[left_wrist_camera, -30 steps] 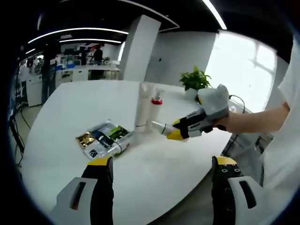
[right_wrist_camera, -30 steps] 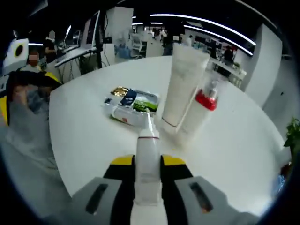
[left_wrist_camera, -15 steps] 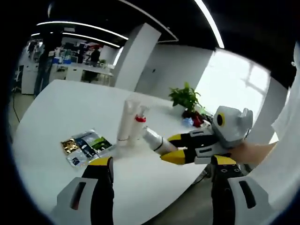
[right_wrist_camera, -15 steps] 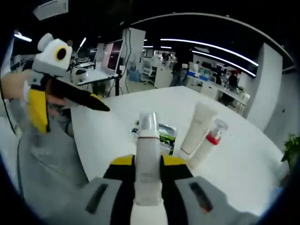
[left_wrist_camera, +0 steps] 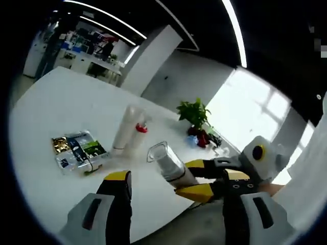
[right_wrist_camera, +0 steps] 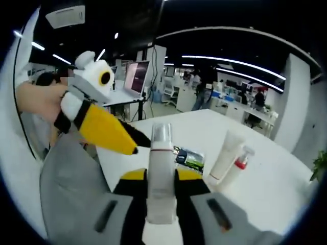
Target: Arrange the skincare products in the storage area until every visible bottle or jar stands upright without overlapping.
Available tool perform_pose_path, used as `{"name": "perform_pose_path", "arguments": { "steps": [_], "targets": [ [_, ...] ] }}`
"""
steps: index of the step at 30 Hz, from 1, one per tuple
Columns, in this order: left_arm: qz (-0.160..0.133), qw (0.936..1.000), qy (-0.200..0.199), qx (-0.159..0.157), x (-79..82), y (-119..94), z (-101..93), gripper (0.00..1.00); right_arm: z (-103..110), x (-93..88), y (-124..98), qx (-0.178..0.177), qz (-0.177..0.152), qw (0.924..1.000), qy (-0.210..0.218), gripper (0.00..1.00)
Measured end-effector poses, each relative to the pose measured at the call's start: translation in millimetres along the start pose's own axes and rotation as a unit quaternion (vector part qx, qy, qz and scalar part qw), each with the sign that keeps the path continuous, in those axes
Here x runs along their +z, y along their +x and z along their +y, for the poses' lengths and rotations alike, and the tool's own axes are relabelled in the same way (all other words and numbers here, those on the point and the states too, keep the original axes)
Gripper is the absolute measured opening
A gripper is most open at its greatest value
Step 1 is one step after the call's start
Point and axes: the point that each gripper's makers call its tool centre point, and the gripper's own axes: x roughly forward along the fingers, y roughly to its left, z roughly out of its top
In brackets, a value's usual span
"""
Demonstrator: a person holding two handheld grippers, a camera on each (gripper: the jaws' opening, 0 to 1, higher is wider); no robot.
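The white bottle with a clear cap (right_wrist_camera: 162,168) sits pinched between the jaws of the right tongs (right_wrist_camera: 161,179), its cap end pointing forward along the jaws and raised off the bench (right_wrist_camera: 265,168). In the left gripper view the same bottle (left_wrist_camera: 171,167) juts out from the right tongs (left_wrist_camera: 204,178), which come in from the right, and it lies just ahead of the left tongs (left_wrist_camera: 176,186), between their two jaws as seen from behind. The left tongs are spread wide and grip nothing.

Beyond the bottle's cap, farther out on the white bench (left_wrist_camera: 51,112), a tall white tube (left_wrist_camera: 124,127) stands upright with a small pump bottle with a red collar (left_wrist_camera: 140,130) just beside it on its right; whether the two touch cannot be told. In the right gripper view the tube (right_wrist_camera: 224,155) and the pump bottle (right_wrist_camera: 240,162) stand ahead and to the right of the held bottle.

Left of the tube in the left gripper view, a clear tray of sachets (left_wrist_camera: 76,150) lies flat on the bench; in the right gripper view the tray (right_wrist_camera: 190,157) lies just past the bottle's cap.

The left tongs (right_wrist_camera: 110,133) reach into the right gripper view from the left, held by a hand (right_wrist_camera: 38,99). A potted plant (left_wrist_camera: 194,113) stands at the far edge of the bench.
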Motion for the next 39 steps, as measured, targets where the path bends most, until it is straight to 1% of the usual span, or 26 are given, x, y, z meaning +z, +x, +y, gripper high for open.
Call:
{"name": "perform_pose_path", "arguments": {
  "steps": [2, 4, 6, 8, 10, 12, 13, 16, 19, 22, 23, 24, 25, 27, 28, 29, 32, 33, 35, 36, 37, 38, 39],
  "targets": [
    [-0.007, 0.9999, -0.008, -0.002, 1.3, 1.5, -1.7, 0.66, 3.3, 3.4, -1.8, 0.001, -0.003, 1.0, -0.009, 0.19],
    [-0.018, 0.9995, -0.021, -0.013, 3.6, 2.3, -5.8, 0.6, 5.8, 5.4, -4.0, 0.003, -0.003, 0.9993, -0.038, 0.19],
    [-0.023, 0.9993, -0.025, -0.018, 4.6, 2.2, -7.3, 0.54, 7.7, 7.2, -6.5, 0.005, -0.01, 0.9986, -0.052, 0.19],
    [-0.027, 0.9989, -0.03, -0.023, 5.1, 2.3, -8.5, 0.48, 7.6, 8.2, -8.4, 0.006, -0.012, 0.9982, -0.059, 0.19],
    [-0.029, 0.9985, -0.036, -0.028, 5.1, 2.3, -10.1, 0.42, 7.2, 12.6, -11.0, 0.006, -0.021, 0.9972, -0.071, 0.19],
    [-0.033, 0.9981, -0.04, -0.033, 5.9, 2.2, -12.2, 0.36, 7.7, 16.3, -13.1, 0.009, -0.028, 0.9968, -0.075, 0.19],
    [-0.037, 0.9977, -0.042, -0.038, 6.9, 2.4, -14.2, 0.32, 7.1, 17.7, -13.8, 0.007, -0.03, 0.9966, -0.077, 0.19],
    [-0.048, 0.9967, -0.045, -0.046, 9.8, 4.1, -20.4, 0.24, 6.6, 20.8, -16.2, 0.004, -0.033, 0.9959, -0.084, 0.2],
    [-0.058, 0.9961, -0.041, -0.053, 14.2, 5.0, -25.3, 0.23, 3.8, 23.7, -19.3, -0.001, -0.035, 0.996, -0.082, 0.2],
    [-0.067, 0.994, -0.04, -0.076, 20.8, 4.8, -36.2, 0.2, 1.3, 27.8, -23.5, 0.002, -0.038, 0.9971, -0.066, 0.2],
    [-0.067, 0.9939, -0.04, -0.078, 21.6, 4.4, -37.1, 0.2, 1.9, 28.9, -24.5, 0.006, -0.04, 0.9973, -0.061, 0.21],
    [-0.063, 0.9938, -0.034, -0.085, 22.7, 3.5, -39.4, 0.19, 4.4, 29.4, -25.6, 0.023, -0.043, 0.9973, -0.055, 0.21],
    [-0.052, 0.9943, -0.026, -0.089, 20.6, 3.0, -40.8, 0.18, 6.8, 28.4, -26.5, 0.035, -0.043, 0.9972, -0.05, 0.22],
    [-0.026, 0.9955, 0.012, -0.091, 15.9, 1.3, -41.0, 0.17, 9.3, 25.0, -28.0, 0.049, -0.049, 0.9971, -0.031, 0.22],
    [-0.014, 0.9953, 0.022, -0.093, 13.9, 0.5, -41.0, 0.17, 11.9, 23.6, -28.8, 0.059, -0.051, 0.9967, -0.022, 0.21],
    [-0.001, 0.9946, 0.027, -0.1, 12.2, -1.2, -42.3, 0.17, 16.0, 22.8, -30.9, 0.073, -0.057, 0.9956, -0.007, 0.21],
    [0.023, 0.9906, 0.049, -0.126, 10.9, -7.1, -48.2, 0.16, 21.8, 22.4, -36.5, 0.101, -0.069, 0.9922, 0.025, 0.21],
    [0.032, 0.9884, 0.06, -0.136, 11.0, -9.7, -51.2, 0.16, 24.9, 21.8, -38.8, 0.116, -0.071, 0.9899, 0.039, 0.22],
    [0.046, 0.9834, 0.079, -0.156, 10.4, -13.8, -57.2, 0.16, 24.0, 22.0, -41.0, 0.122, -0.077, 0.9883, 0.05, 0.26],
    [0.055, 0.9794, 0.093, -0.171, 10.8, -16.4, -61.6, 0.16, 26.1, 23.8, -43.3, 0.134, -0.084, 0.9856, 0.061, 0.28],
    [0.063, 0.9762, 0.103, -0.18, 10.7, -18.1, -64.9, 0.16, 29.0, 24.8, -45.3, 0.148, -0.087, 0.9826, 0.072, 0.27],
    [0.075, 0.9708, 0.122, -0.192, 10.1, -20.2, -68.9, 0.16, 31.2, 26.8, -47.8, 0.163, -0.093, 0.9787, 0.082, 0.26],
    [0.08, 0.967, 0.136, -0.2, 10.5, -21.1, -72.2, 0.16, 33.9, 29.2, -49.9, 0.178, -0.099, 0.9749, 0.09, 0.26]
  ]
}}
